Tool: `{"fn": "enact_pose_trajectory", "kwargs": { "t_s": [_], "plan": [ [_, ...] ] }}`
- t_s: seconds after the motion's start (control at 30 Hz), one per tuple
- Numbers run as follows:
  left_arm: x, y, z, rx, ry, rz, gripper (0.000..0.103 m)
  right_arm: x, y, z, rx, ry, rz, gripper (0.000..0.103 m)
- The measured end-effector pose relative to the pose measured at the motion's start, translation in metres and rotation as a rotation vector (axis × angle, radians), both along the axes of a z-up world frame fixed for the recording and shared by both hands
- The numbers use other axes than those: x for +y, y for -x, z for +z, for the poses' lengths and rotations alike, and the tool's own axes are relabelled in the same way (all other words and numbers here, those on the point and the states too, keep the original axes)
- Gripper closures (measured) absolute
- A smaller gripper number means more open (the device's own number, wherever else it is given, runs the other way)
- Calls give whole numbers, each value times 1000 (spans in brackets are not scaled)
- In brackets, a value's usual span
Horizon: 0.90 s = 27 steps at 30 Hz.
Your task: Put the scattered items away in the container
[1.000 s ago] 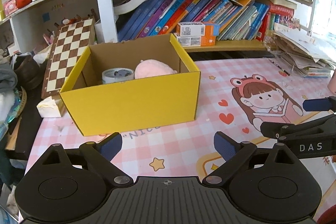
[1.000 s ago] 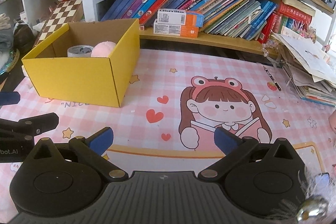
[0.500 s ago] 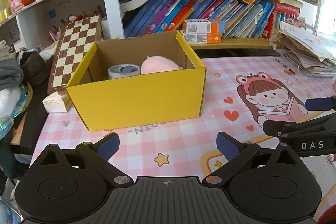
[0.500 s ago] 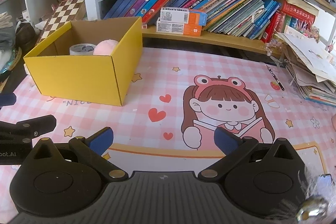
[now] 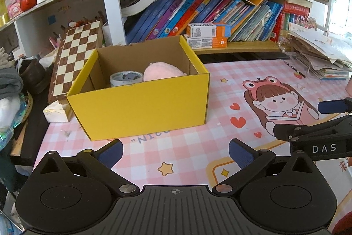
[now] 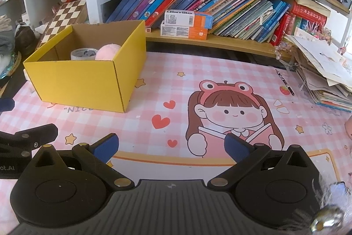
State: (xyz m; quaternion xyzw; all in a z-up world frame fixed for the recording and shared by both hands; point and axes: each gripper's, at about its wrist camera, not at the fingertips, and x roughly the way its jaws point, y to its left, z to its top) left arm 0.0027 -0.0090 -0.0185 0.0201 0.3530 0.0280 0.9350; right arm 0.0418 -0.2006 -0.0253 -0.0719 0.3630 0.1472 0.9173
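A yellow cardboard box [image 5: 140,107] stands open on the pink checked mat; it also shows in the right wrist view [image 6: 88,83]. Inside lie a roll of tape [image 5: 125,78] and a pink plush toy [image 5: 162,71], which also show in the right wrist view as the roll [image 6: 83,54] and the toy [image 6: 107,51]. My left gripper [image 5: 175,152] is open and empty, in front of the box and apart from it. My right gripper [image 6: 171,145] is open and empty over the mat's cartoon girl, right of the box.
A bookshelf with leaning books [image 5: 198,14] and two orange-white cartons [image 6: 187,23] runs behind the mat. A chessboard [image 5: 77,56] leans at the left. A paper stack [image 6: 323,74] lies at the right. A pen [image 6: 285,82] lies on the mat.
Both grippers have drawn back and risen a little from the box, so it looks smaller and farther. Both stay open and empty.
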Motion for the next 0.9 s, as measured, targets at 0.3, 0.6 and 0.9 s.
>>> {"fn": "enact_pose_trajectory", "kwargs": {
  "t_s": [0.3, 0.6, 0.9],
  "plan": [
    [-1, 0, -1, 9, 2, -10, 0, -2, 0, 0, 3, 7, 2, 0],
    [5, -3, -1, 12, 13, -31, 0, 0, -2, -1, 5, 9, 4, 0],
    [3, -3, -2, 13, 22, -35, 0, 2, -2, -2, 9, 13, -1, 0]
  ]
}}
